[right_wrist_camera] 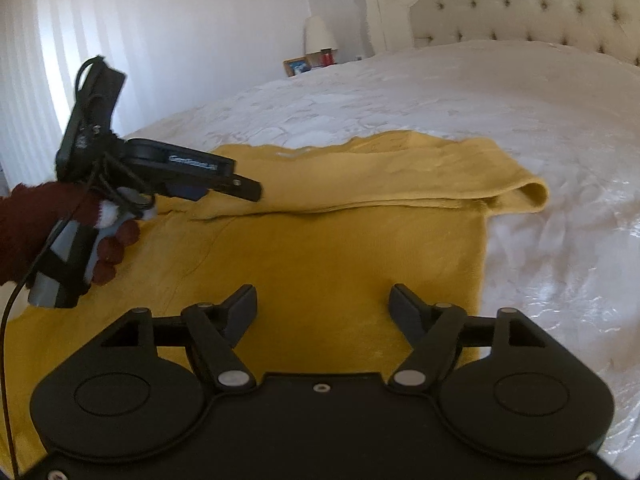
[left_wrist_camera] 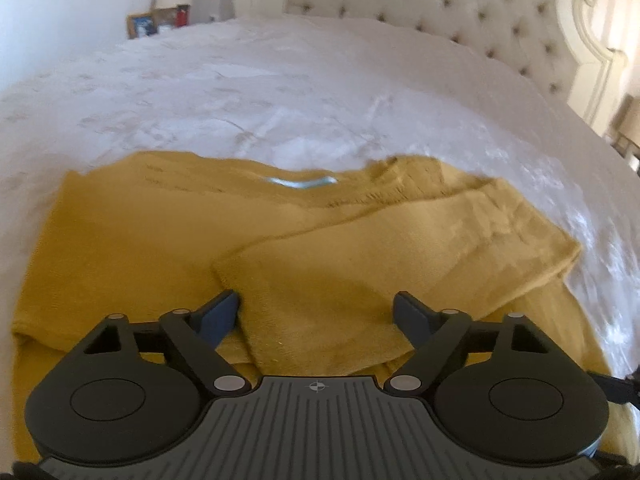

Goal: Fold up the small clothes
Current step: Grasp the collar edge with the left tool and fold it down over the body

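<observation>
A mustard-yellow knit sweater (left_wrist_camera: 132, 240) lies flat on the white bed, its collar with a pale label (left_wrist_camera: 301, 181) pointing away. Its right sleeve (left_wrist_camera: 400, 264) is folded across the body. My left gripper (left_wrist_camera: 316, 312) is open and empty, hovering just above the folded sleeve's end. My right gripper (right_wrist_camera: 322, 306) is open and empty above the sweater's body (right_wrist_camera: 340, 264). In the right wrist view the left gripper (right_wrist_camera: 244, 190) shows from the side, held by a hand in a dark red glove, over the sweater's left part. The folded sleeve (right_wrist_camera: 400, 184) lies beyond.
The white bedspread (left_wrist_camera: 280, 92) stretches away to a tufted cream headboard (left_wrist_camera: 460, 4). A bedside table at the far left holds a lamp (right_wrist_camera: 320, 34) and a picture frame (right_wrist_camera: 298, 67). A black cable (right_wrist_camera: 6, 344) hangs from the left gripper.
</observation>
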Demonstrator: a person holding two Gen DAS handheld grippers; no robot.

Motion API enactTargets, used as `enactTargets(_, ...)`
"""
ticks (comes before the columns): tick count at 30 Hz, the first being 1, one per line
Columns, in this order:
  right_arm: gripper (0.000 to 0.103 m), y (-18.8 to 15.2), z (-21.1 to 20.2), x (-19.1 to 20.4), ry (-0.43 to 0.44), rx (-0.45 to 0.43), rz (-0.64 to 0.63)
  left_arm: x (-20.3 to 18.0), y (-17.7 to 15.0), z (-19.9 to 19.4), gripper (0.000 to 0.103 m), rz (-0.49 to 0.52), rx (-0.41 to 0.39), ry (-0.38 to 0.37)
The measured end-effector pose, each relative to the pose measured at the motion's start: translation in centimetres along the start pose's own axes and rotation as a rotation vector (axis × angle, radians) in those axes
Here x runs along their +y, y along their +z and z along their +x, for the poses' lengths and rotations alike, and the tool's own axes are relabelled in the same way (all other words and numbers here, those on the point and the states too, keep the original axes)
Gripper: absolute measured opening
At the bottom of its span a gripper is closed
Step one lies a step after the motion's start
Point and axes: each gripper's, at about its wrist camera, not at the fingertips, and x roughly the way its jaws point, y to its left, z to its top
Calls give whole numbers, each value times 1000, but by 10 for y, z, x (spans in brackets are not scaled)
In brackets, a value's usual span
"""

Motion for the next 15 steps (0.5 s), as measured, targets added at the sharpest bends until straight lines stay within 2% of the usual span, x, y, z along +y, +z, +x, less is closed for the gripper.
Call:
enactTargets(3,81,-1,2,3,2,2,-17,0,-1,2,67,-18,6,-24)
enactTargets(6,81,-2,4,4,-1,7,-24,4,0,2,60,-70,12,-12)
enactTargets(8,81,-2,5,4,-1,6,-25,7,2,1,50,-103,10,-1)
enactTargets(10,81,-3,6,4,-3,8,-26,7,4,-1,8,-106,4,24)
enactTargets(13,81,-4,7,5,-6,9,-29,4,13,-11,6,-118,0,16)
enactTargets(15,81,-4,7,5,-6,9,-29,-3,26,-30,6,-93,-40,-7)
